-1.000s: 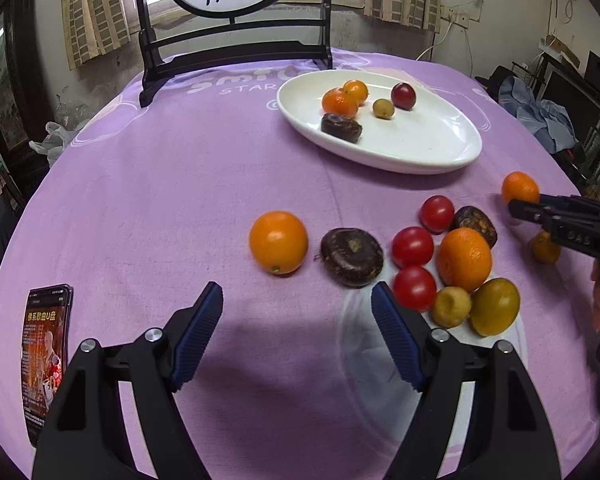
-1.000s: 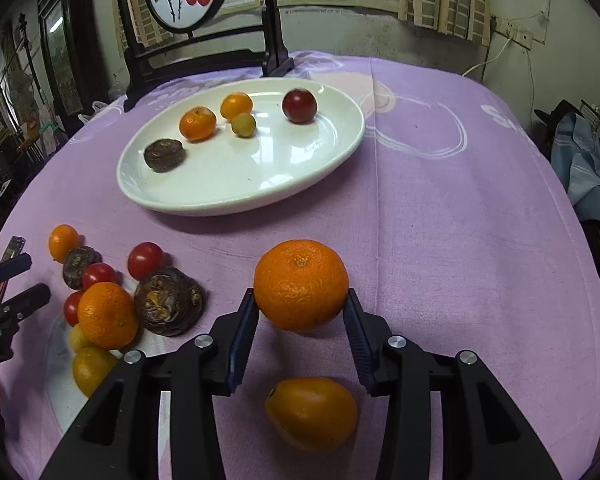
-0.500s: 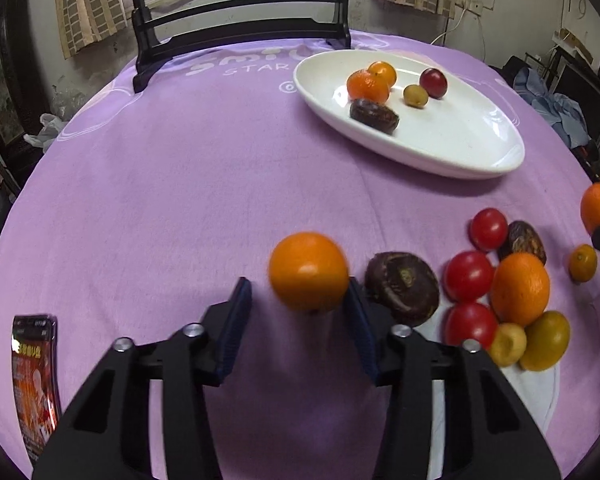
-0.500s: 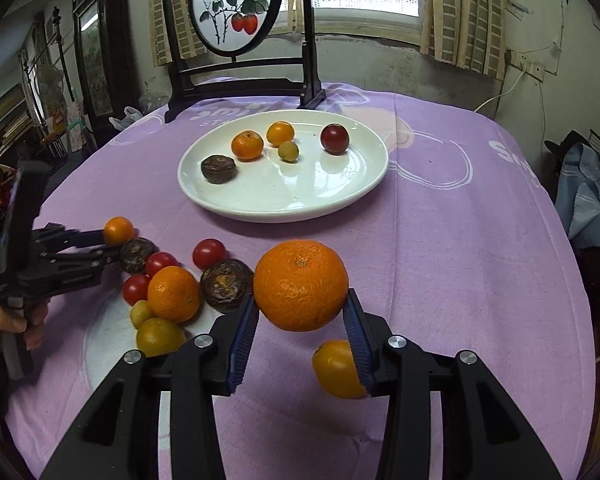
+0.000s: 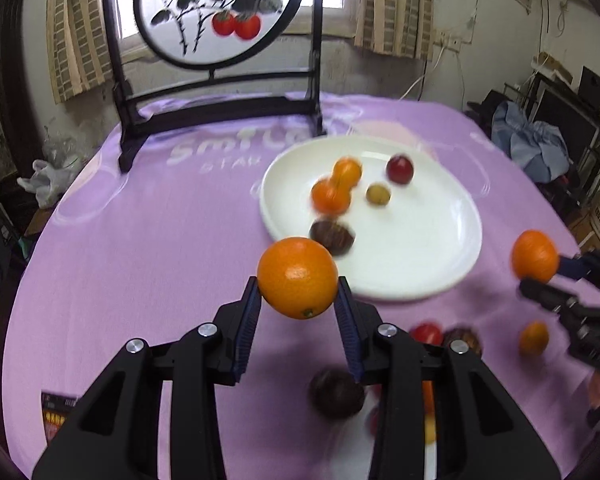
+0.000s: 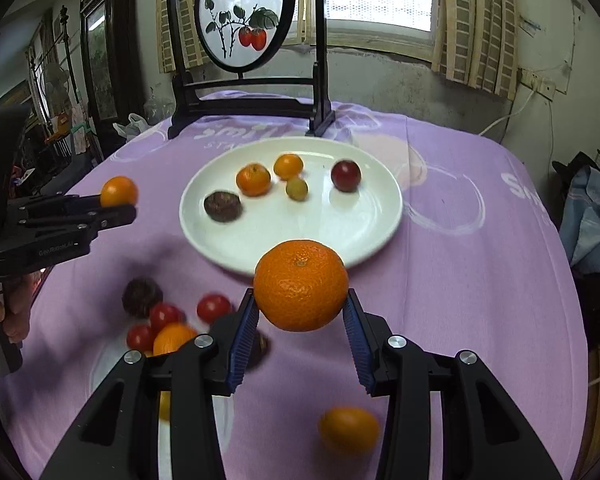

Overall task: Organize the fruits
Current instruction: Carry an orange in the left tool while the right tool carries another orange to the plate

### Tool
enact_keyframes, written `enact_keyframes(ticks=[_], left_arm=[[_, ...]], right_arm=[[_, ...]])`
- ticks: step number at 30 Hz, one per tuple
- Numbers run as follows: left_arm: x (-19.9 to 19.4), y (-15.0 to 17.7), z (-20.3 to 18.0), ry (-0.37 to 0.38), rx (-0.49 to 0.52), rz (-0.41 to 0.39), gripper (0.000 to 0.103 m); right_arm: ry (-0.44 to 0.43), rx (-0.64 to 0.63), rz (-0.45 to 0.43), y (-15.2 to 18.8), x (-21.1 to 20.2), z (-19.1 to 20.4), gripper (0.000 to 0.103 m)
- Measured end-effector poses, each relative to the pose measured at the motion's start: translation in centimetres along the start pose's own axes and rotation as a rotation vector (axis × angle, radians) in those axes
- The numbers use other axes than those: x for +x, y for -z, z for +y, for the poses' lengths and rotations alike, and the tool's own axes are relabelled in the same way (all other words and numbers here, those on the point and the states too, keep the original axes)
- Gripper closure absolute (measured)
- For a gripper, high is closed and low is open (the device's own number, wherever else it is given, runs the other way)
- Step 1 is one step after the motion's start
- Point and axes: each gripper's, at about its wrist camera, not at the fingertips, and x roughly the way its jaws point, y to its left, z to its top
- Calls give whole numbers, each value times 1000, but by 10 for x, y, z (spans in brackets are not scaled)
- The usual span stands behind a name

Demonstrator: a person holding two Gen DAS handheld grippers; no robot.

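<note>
Left claw (image 5: 298, 304): closed on an orange (image 5: 298, 278), held clear of the purple cloth (image 5: 148, 248), just short of the plate's near rim.
Right claw (image 6: 302, 320): closed on a mandarin (image 6: 301, 285), also lifted, near the plate's front edge; same claw visible from the left camera at far right, fruit gripped at its tip.
Near pile, right view: 1 small orange fruit (image 6: 349, 429) loose on the cloth below the claw; 3 red tomatoes (image 6: 214, 307), 1 dark wrinkled fruit (image 6: 142, 296), 1 orange partly hidden by the finger, a yellowish one at the edge. Blurred; exact count uncertain.
Near pile, left view: dark round fruit (image 5: 336, 396) under the claw, more red and orange pieces behind the fingers.
Plate (image 6: 364, 224): white, oval, mid-table; holds 5 pieces: 2 small orange, 1 yellow-green, 1 dark red, 1 dark brown.
Far end: round painted screen (image 6: 244, 12) on a black stand, window behind.
Progress (estimate): under halfway. 5 placed, 2 in transit, roughly 8 left on the cloth.
Remaining: set down both carried fruits on the plate's free right half, then clear the pile.
</note>
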Motion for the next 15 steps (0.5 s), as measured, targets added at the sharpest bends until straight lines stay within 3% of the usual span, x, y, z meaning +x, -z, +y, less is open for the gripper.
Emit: enact_keyframes(ticks=[5,13,14,15], left_arm=[[41,-36,-27,42,-14,19,66],[106,-44,-54,33,5,103,66],[108,-44,-54,29,-2,106,63],[108,-44,-54,27,-9,98,52]], right_arm=[[14,-9,37,-31,44,2,59],[15,12,136,-48,102,-13,58],[15,14,144,-48,106,-15,55],[20,13,140,-49,107,-17,52]])
